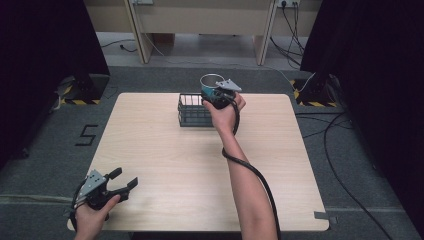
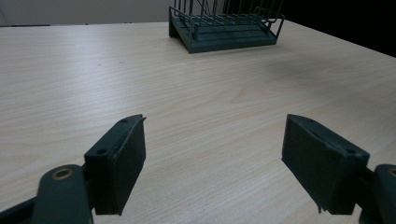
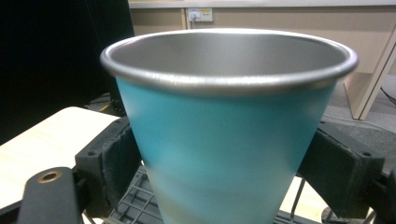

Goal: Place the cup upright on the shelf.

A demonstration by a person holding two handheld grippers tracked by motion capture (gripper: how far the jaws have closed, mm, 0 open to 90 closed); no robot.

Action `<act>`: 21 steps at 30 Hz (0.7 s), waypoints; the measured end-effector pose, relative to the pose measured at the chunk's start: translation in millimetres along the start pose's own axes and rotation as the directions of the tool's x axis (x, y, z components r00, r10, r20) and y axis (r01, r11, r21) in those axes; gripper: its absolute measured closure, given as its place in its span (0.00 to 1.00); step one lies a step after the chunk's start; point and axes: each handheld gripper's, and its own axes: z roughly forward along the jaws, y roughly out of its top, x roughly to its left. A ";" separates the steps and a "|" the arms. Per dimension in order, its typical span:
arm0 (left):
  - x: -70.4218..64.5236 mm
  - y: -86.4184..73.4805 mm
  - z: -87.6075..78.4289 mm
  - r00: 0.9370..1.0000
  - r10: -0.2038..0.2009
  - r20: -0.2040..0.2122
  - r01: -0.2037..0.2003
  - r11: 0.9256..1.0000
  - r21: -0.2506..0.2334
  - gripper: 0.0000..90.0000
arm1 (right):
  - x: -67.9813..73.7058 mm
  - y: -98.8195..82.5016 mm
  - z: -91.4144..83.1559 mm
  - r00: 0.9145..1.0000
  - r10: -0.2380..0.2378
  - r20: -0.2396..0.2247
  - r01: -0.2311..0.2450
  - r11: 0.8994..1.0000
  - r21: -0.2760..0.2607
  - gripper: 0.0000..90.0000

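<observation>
My right gripper (image 1: 220,95) pinched the teal cup (image 3: 224,140) upright, mouth up, at twelve o'clock, just over the wire rack (image 1: 194,111); I judged it was held there for setting in. My left gripper (image 1: 117,182) idled at seven o'clock, jaws spread, holding nothing. Pale wood table (image 1: 165,165), grey floor, black curtains beside.

Both forearms are bare, no sleeves. Each gripper (image 1: 123,181) (image 1: 218,95) is black with a grey three-cornered plate; brass-ringed screw holes mark the jaws, and a thick black cable (image 1: 250,172) trails from the right gripper.
</observation>
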 end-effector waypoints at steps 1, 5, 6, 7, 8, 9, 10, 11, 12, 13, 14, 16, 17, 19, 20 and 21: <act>0.0 0.0 0.0 1.000 0.000 0.001 0.000 1.000 0.000 0.24 | 0.6 0.3 1.4 1.000 -0.001 0.002 0.001 1.000 0.003 0.20; -0.2 0.1 0.2 1.000 -0.002 0.003 0.002 1.000 -0.002 0.24 | 2.2 0.5 7.1 1.000 -0.001 -0.002 0.001 1.000 -0.002 0.20; -0.2 0.1 0.2 1.000 -0.002 0.004 0.002 1.000 -0.002 0.24 | 2.3 0.6 8.7 1.000 -0.002 -0.004 0.002 1.000 -0.001 0.20; -0.2 0.1 0.1 1.000 -0.002 0.004 0.002 1.000 -0.003 0.24 | 2.0 0.7 10.3 1.000 0.001 -0.004 -0.001 1.000 0.002 0.20; -0.3 0.1 0.0 1.000 -0.003 0.005 0.003 1.000 -0.003 0.24 | 1.5 1.5 12.7 1.000 0.004 0.001 -0.004 1.000 0.000 0.20; -0.2 0.1 -0.1 1.000 -0.004 0.005 0.004 1.000 -0.004 0.24 | 1.5 1.5 12.7 1.000 0.004 0.001 -0.004 1.000 0.000 0.20; -0.1 0.1 -0.1 1.000 -0.004 0.006 0.004 1.000 -0.003 0.24 | 1.3 2.3 13.3 1.000 0.010 0.001 -0.010 1.000 -0.001 0.20; 0.0 -0.1 0.0 1.000 -0.006 0.006 0.006 1.000 -0.004 0.24 | 1.5 3.9 14.5 1.000 0.009 0.001 -0.009 1.000 -0.006 0.20; 0.4 0.0 0.2 1.000 -0.007 0.007 0.007 1.000 -0.003 0.24 | 2.0 4.4 15.1 1.000 0.007 0.000 -0.007 1.000 -0.004 0.20; 0.4 0.0 0.2 1.000 -0.007 0.007 0.007 1.000 -0.003 0.24 | 2.0 4.4 15.1 1.000 0.007 0.000 -0.007 1.000 -0.004 0.20; 0.2 0.0 0.4 1.000 -0.009 0.007 0.009 1.000 -0.005 0.24 | 2.5 4.7 16.0 1.000 0.007 0.001 -0.007 1.000 -0.001 0.20; 0.0 0.3 0.3 1.000 -0.005 0.009 0.005 1.000 -0.003 0.24 | 3.2 3.7 19.0 1.000 0.003 0.005 -0.003 1.000 0.011 0.20; 0.0 0.3 0.3 1.000 -0.005 0.009 0.005 1.000 -0.003 0.24 | 3.2 3.7 19.0 1.000 0.003 0.005 -0.003 1.000 0.011 0.20; -0.3 0.4 0.2 1.000 -0.004 0.010 0.005 1.000 -0.004 0.24 | 3.2 1.8 21.5 1.000 0.005 0.006 -0.005 1.000 0.019 0.20; -0.3 0.4 0.2 1.000 -0.005 0.010 0.005 1.000 -0.003 0.24 | 3.1 0.2 23.3 1.000 0.008 0.009 -0.008 1.000 0.028 0.20; -0.3 0.4 0.2 1.000 -0.005 0.010 0.005 1.000 -0.003 0.24 | 3.1 0.2 23.3 1.000 0.008 0.009 -0.008 1.000 0.028 0.20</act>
